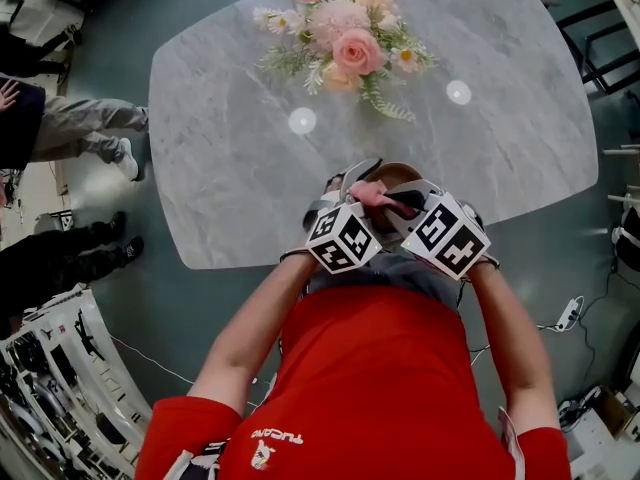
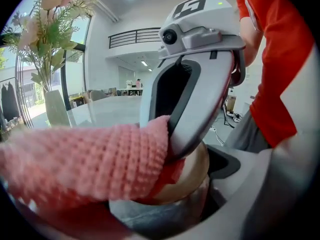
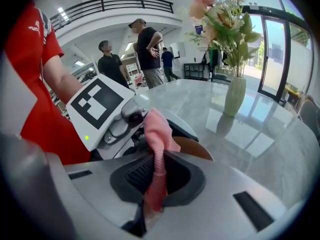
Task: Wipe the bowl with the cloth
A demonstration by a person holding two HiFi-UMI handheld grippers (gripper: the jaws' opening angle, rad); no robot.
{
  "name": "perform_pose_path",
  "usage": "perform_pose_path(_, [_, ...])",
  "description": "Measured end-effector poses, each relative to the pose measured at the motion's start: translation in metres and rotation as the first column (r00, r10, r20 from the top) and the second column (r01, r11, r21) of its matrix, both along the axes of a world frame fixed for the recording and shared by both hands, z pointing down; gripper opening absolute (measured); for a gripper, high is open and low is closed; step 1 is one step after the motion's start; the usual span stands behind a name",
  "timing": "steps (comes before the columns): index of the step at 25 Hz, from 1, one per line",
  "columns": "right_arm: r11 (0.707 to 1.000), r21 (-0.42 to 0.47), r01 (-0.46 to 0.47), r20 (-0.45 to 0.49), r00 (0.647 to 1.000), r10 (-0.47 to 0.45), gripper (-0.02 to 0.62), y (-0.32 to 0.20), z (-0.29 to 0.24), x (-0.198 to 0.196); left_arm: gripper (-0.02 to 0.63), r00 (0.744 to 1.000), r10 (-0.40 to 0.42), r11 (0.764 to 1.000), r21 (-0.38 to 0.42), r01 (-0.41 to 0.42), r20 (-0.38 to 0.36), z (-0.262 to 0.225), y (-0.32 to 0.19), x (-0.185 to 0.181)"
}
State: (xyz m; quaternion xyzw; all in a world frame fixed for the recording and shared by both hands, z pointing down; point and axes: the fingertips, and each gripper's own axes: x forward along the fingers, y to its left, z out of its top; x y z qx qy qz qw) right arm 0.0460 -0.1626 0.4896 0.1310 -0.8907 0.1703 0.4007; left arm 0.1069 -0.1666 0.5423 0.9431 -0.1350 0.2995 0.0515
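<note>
A brown bowl (image 1: 397, 175) is held above the front edge of the marble table (image 1: 230, 158). My left gripper (image 1: 349, 182) is shut on its left rim; in the left gripper view the bowl (image 2: 194, 176) sits close between the jaws. A pink waffle cloth (image 1: 374, 196) lies over the bowl. My right gripper (image 1: 406, 205) is shut on it, and in the right gripper view a fold of the cloth (image 3: 158, 129) stands pinched between the jaws, with the bowl (image 3: 193, 148) just beyond. In the left gripper view the cloth (image 2: 85, 161) hides most of the bowl.
A vase of pink and white flowers (image 1: 345, 38) stands at the far middle of the table, and appears again as the vase (image 3: 234, 96) in the right gripper view. People (image 1: 70, 128) are on the left beside the table. Cables (image 1: 570, 313) lie on the floor at right.
</note>
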Motion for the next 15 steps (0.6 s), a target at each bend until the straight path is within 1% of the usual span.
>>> perform_pose_path(9, [0.999,-0.02,-0.03,-0.061,0.998,0.028,0.023,-0.008,0.008,-0.004,0.584,1.0,0.008,1.0,0.001,-0.008,0.011,0.0,0.001,0.0])
perform_pose_path(15, [0.997,-0.006,-0.072,-0.104,0.992,0.071,0.023,-0.019,0.01,-0.003,0.584,1.0,0.011,1.0,0.001,-0.011,0.018,0.0,0.0,0.0])
